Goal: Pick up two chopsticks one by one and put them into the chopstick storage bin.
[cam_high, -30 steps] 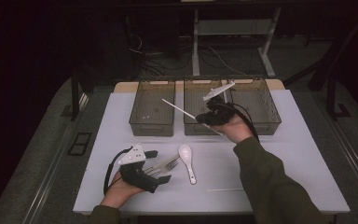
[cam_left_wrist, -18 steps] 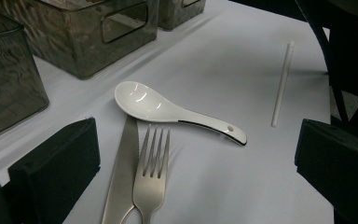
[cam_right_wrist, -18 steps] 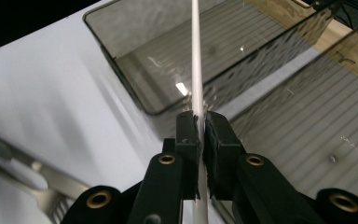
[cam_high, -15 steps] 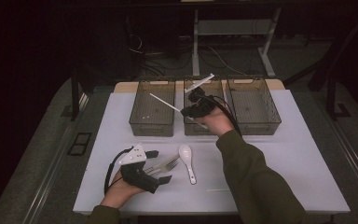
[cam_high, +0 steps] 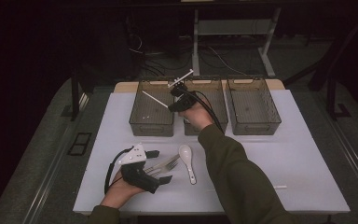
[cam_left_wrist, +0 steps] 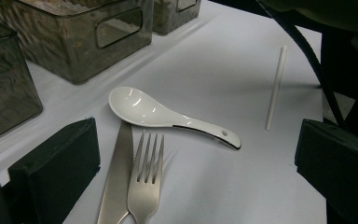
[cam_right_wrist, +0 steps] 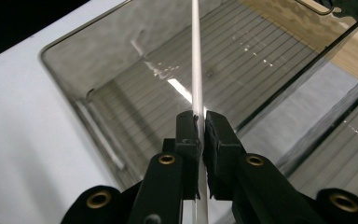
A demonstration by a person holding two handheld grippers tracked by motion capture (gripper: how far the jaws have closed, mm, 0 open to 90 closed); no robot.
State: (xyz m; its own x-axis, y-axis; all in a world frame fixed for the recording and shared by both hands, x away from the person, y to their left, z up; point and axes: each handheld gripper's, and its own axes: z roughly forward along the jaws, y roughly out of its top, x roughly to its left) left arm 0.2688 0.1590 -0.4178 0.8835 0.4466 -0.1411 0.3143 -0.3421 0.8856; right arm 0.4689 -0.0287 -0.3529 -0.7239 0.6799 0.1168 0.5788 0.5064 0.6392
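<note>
A thin white straw [cam_high: 154, 99] is pinched in my right gripper [cam_high: 172, 105], which is shut on it. It hangs over the left clear bin [cam_high: 151, 126], slanting toward the bin's far left. In the right gripper view the straw [cam_right_wrist: 196, 65] runs up from between the closed pads of that gripper [cam_right_wrist: 200, 126], with the bin's ribbed floor [cam_right_wrist: 144, 93] below. My left gripper [cam_high: 161, 166] rests open on the table near the front left. Its jaws stand on either side of a fork [cam_left_wrist: 144, 186] and a knife [cam_left_wrist: 119, 172]. A white spoon [cam_left_wrist: 168, 116] lies just beyond them.
The middle bin [cam_high: 219, 122] and the right bin [cam_high: 254, 125] stand in a row beside the left one at the back of the white table [cam_high: 307, 158]. A second white straw [cam_high: 279, 187] lies near the front right, also seen as the straw [cam_left_wrist: 275, 88] past the spoon.
My right gripper has carried the straw leftward, from over the middle and right bins to over the left bin. The left gripper and the cutlery have not moved.
</note>
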